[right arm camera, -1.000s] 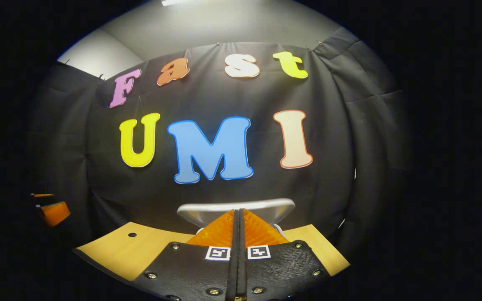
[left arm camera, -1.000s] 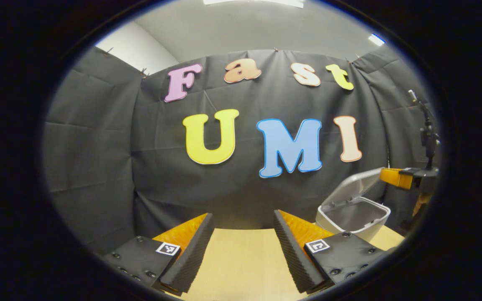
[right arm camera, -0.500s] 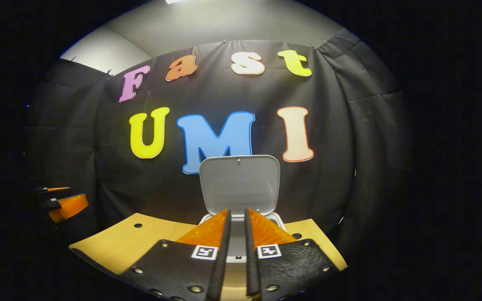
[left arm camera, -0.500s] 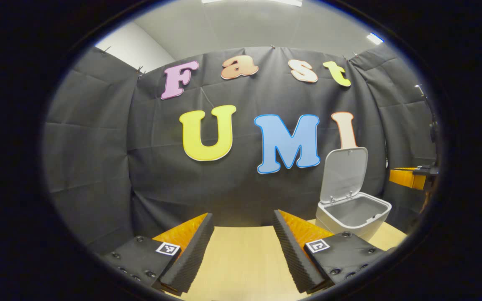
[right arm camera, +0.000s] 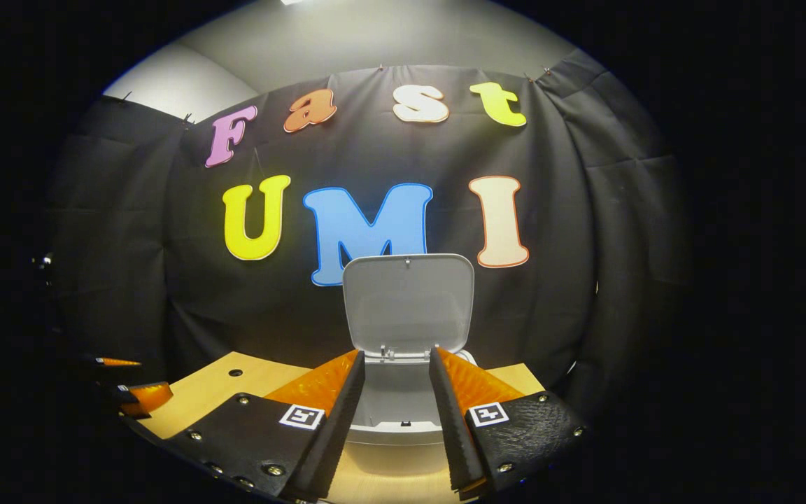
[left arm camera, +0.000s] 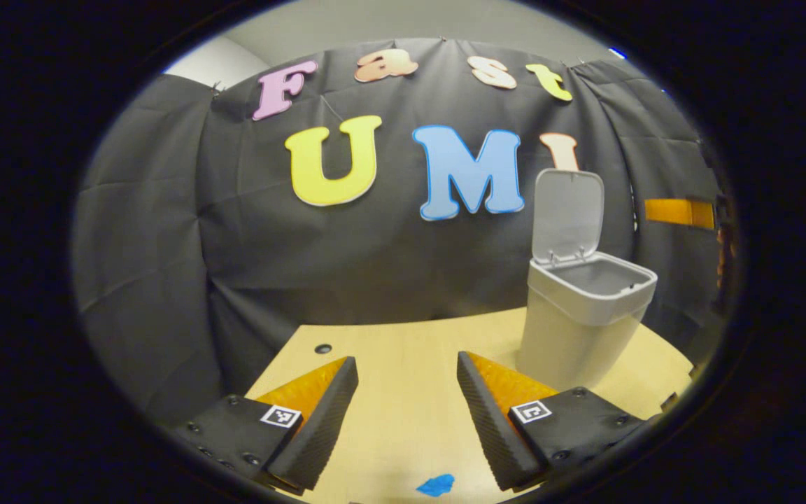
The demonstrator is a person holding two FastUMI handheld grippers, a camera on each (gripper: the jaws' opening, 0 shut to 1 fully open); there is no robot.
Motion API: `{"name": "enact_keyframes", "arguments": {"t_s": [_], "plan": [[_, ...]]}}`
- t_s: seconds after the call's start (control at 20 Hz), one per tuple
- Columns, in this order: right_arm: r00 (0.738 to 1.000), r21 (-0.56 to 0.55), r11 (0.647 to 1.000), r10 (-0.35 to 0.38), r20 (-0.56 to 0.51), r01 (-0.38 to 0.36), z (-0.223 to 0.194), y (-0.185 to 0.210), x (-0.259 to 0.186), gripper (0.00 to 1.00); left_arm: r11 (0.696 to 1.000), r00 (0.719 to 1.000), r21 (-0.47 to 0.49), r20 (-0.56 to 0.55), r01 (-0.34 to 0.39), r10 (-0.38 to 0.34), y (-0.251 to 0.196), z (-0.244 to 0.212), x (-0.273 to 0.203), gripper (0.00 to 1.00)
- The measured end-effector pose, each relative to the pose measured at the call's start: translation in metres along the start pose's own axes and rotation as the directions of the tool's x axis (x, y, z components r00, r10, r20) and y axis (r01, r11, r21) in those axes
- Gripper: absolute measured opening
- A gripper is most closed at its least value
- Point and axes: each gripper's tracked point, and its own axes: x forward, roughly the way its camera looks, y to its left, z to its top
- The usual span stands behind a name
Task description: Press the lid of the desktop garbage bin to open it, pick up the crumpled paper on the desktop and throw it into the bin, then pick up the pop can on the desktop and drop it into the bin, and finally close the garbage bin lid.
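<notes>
Wooden table (left arm camera: 403,413) — bin (left arm camera: 571,336) standing, blue scrap (left arm camera: 436,484) lying.

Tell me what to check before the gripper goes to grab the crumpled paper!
1. Lid up: ok. The grey plastic flip lid stands upright behind the opening.
2. Bin mouth free: ok. Nothing sits across the rim of the grey plastic desktop bin.
3. Left gripper ready: ok. Its fingers are spread, with nothing between them.
4. Right gripper ready: ok. Its fingers are apart, over the bin's front edge, holding nothing.
5. Paper found: cannot tell. A small blue scrap lies on the light wooden tabletop below the left gripper; whether it is the paper is unclear.
</notes>
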Motion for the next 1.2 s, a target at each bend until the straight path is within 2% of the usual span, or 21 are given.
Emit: {"name": "enact_keyframes", "arguments": {"t_s": [0.25,0.3,0.35,0.4,0.5,0.55,0.6,0.65,0.7,0.75,0.8,1.0,1.1,1.2], "plan": [[1.000,-0.014,1.000,-0.019,-0.010,0.019,-0.001,-0.006,-0.007,0.61,0.999,0.988,0.001,-0.143,0.049,-0.049,-0.011,-0.075,0.002,0.94],[1.000,-0.016,1.000,-0.025,-0.014,0.025,-0.002,-0.008,-0.008,0.61,0.998,0.984,0.006,-0.168,0.060,-0.058,-0.013,-0.089,0.002,0.97],[0.999,-0.018,0.999,-0.031,-0.017,0.031,-0.003,-0.011,-0.010,0.61,0.998,0.979,0.009,-0.192,0.068,-0.065,-0.016,-0.102,0.003,0.94],[0.999,-0.019,0.999,-0.037,-0.020,0.037,-0.003,-0.013,-0.012,0.61,0.997,0.973,0.010,-0.218,0.076,-0.072,-0.018,-0.118,0.001,0.97],[0.999,-0.021,0.999,-0.048,-0.026,0.047,-0.004,-0.016,-0.015,0.60,0.996,0.961,0.004,-0.262,0.090,-0.086,-0.022,-0.147,0.000,0.91],[0.998,-0.023,0.998,-0.052,-0.030,0.052,-0.006,-0.017,-0.016,0.60,0.995,0.953,-0.004,-0.289,0.097,-0.094,-0.024,-0.161,-0.001,0.97],[0.998,-0.026,0.998,-0.057,-0.035,0.056,-0.007,-0.019,-0.017,0.61,0.995,0.945,-0.007,-0.314,0.097,-0.094,-0.025,-0.175,-0.003,0.97],[0.997,-0.029,0.998,-0.060,-0.039,0.059,-0.008,-0.020,-0.019,0.61,0.995,0.937,-0.014,-0.334,0.101,-0.100,-0.026,-0.187,-0.004,0.92],[0.997,-0.031,0.998,-0.064,-0.043,0.062,-0.008,-0.021,-0.020,0.61,0.995,0.928,-0.021,-0.359,0.102,-0.103,-0.027,-0.200,-0.004,0.97],[0.997,-0.033,0.997,-0.066,-0.046,0.065,-0.010,-0.022,-0.021,0.61,0.994,0.918,-0.027,-0.381,0.106,-0.108,-0.028,-0.213,-0.005,0.97],[0.996,-0.035,0.997,-0.070,-0.049,0.068,-0.010,-0.022,-0.022,0.61,0.994,0.910,-0.032,-0.400,0.109,-0.113,-0.029,-0.223,-0.006,0.94],[0.995,-0.046,0.995,-0.088,-0.051,0.086,-0.010,-0.027,-0.027,0.60,0.992,0.874,-0.065,-0.469,0.109,-0.127,-0.033,-0.259,-0.005,0.97],[0.994,-0.046,0.994,-0.096,-0.050,0.094,-0.009,-0.029,-0.029,0.61,0.992,0.863,-0.075,-0.489,0.100,-0.124,-0.033,-0.270,-0.001,0.94],[0.993,-0.047,0.993,-0.106,-0.051,0.104,-0.008,-0.033,-0.031,0.61,0.992,0.852,-0.080,-0.509,0.093,-0.121,-0.031,-0.279,0.004,0.97]]}}
